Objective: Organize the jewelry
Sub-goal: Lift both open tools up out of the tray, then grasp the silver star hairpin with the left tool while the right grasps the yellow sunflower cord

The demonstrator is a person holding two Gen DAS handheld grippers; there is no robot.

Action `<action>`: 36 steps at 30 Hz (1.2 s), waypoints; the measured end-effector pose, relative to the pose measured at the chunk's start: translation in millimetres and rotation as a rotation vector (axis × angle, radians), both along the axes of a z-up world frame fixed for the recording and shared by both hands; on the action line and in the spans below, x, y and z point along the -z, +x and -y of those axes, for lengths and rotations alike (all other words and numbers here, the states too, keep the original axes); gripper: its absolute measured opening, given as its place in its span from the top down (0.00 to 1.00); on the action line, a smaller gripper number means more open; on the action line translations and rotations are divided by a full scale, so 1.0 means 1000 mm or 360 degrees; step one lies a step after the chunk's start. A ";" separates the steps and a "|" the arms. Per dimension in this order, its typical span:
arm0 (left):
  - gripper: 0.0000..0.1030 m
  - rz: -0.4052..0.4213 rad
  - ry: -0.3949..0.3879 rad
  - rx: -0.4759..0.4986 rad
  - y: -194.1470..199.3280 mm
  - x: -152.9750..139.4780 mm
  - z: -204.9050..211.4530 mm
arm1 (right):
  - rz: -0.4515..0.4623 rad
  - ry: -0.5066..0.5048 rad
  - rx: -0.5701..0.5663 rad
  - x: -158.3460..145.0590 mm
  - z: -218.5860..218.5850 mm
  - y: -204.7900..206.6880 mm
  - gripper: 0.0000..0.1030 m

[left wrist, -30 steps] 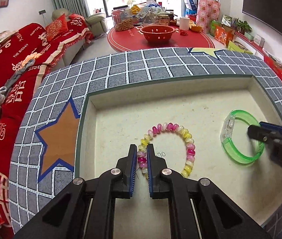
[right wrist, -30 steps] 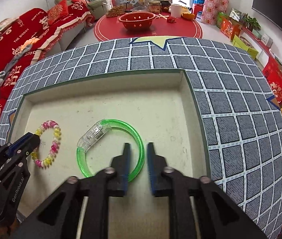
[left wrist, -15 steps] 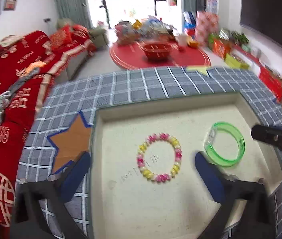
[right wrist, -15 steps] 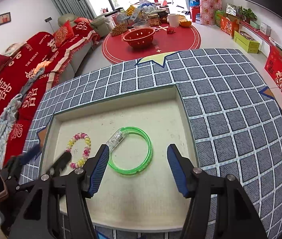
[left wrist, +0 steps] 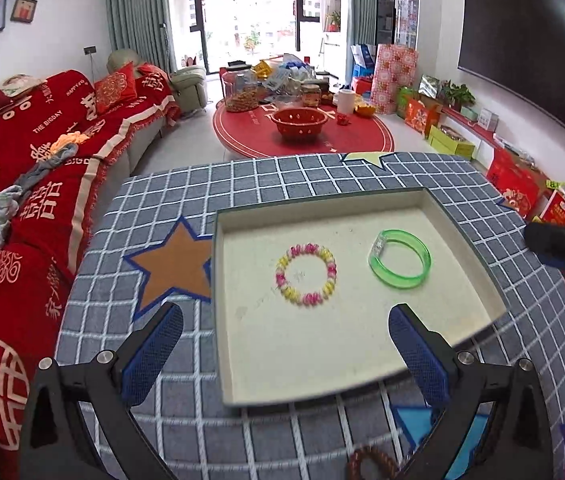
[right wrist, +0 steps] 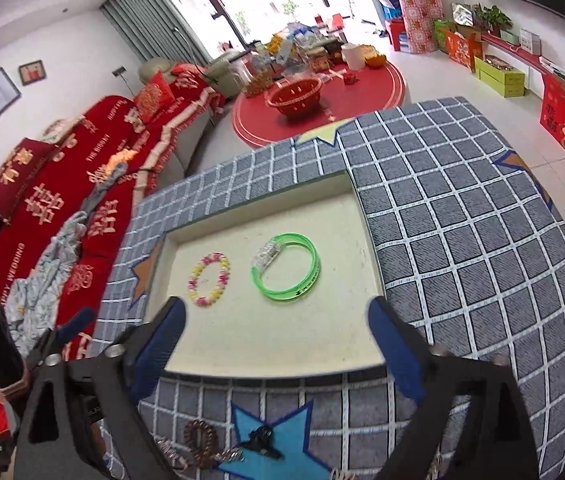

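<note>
Left black two-finger gripper with blue pads (left wrist: pixel 282 344) spread wide, holding nothing; right black blue-padded gripper (right wrist: pixel 278 340) equally agape, empty.

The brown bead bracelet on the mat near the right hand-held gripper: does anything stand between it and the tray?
Nothing visible does. The brown bead bracelet lies on the checked mat, and only bare mat separates it from the tray, whose low near wall it must clear. The open right hand-held gripper is above.
</note>
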State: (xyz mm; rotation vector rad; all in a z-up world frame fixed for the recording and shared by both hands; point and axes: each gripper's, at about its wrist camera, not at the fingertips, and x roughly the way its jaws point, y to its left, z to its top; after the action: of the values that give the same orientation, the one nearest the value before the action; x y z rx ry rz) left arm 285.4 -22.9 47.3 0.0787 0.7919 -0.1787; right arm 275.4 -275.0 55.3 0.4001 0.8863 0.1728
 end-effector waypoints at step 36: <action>0.00 -0.0429 -0.0171 -0.0257 -0.117 0.082 -0.038 | -0.0298 -0.0366 0.0049 0.087 -0.023 -0.209 0.00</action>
State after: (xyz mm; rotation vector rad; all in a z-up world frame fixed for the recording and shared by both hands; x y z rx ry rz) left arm 168.1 15.3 -34.8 -0.1134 1.0510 -0.0791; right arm 66.5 -252.2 -32.1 0.2172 1.0711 0.0037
